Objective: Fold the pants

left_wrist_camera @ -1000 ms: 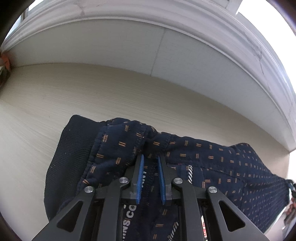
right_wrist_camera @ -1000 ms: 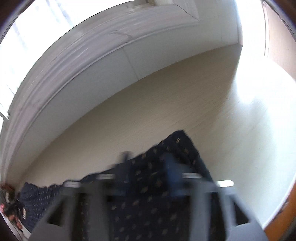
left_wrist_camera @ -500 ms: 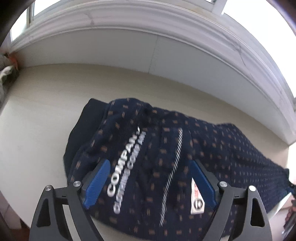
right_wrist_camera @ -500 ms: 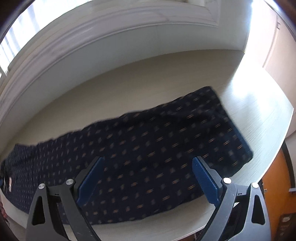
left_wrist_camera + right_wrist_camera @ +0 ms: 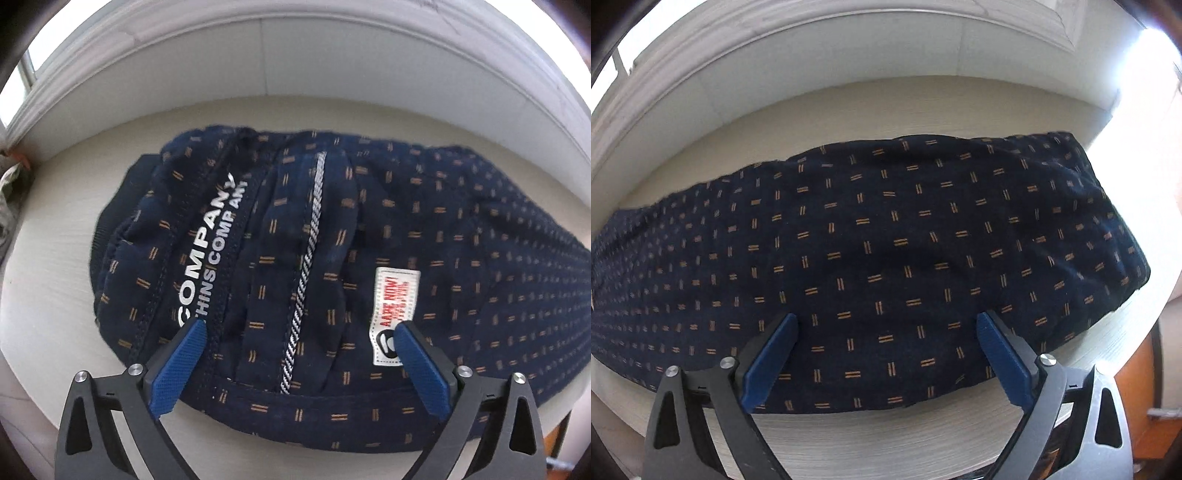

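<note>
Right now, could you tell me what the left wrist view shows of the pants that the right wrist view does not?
Only the left wrist view shows the white COMPANY lettering, the striped drawstring and the white sewn label.

Only the right wrist view shows the far end of the pants and plain patterned cloth.

Both show the navy pants lying on the pale table, with the open left gripper and open right gripper holding nothing.

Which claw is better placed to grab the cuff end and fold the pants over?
Probably the right claw: it hangs open over the leg of the pants, with the cuff end in its view. The left claw, also open, sits over the waistband.
</note>
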Available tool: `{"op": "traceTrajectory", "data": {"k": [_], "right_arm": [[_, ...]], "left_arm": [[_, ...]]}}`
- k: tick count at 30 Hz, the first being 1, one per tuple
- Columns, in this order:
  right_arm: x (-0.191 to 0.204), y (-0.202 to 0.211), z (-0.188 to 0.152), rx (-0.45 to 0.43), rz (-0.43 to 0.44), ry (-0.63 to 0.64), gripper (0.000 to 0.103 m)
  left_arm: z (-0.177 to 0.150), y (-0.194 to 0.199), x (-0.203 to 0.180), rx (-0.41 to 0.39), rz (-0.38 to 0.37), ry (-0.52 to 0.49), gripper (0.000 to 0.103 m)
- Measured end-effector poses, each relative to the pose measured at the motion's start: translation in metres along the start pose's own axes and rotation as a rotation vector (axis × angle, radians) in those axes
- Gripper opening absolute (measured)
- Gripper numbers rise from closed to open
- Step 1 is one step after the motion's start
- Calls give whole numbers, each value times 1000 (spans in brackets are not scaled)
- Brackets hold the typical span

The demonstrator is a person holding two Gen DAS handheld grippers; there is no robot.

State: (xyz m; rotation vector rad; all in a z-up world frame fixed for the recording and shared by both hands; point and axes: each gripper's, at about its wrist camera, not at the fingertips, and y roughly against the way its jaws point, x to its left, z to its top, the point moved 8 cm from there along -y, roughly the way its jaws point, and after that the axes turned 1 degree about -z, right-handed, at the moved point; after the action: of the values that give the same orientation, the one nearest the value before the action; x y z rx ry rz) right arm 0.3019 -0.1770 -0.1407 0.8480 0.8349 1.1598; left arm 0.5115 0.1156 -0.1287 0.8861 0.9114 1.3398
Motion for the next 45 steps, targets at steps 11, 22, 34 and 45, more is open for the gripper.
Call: {"op": "traceTrajectory", "data": {"k": [11, 22, 34, 45], "right_arm": [[-78, 43, 2, -109, 141, -274, 97], [-175, 33, -43, -161, 309, -782, 93], [-203, 23, -29, -169, 376, -815, 72], [-214, 16, -42, -164, 380, -828, 19]], "left_arm": [[10, 42, 19, -43, -52, 87, 103], [28, 97, -19, -104, -105, 175, 103], [58, 129, -91, -122, -147, 68, 103], [86, 128, -184, -96, -196, -35, 103]]}}
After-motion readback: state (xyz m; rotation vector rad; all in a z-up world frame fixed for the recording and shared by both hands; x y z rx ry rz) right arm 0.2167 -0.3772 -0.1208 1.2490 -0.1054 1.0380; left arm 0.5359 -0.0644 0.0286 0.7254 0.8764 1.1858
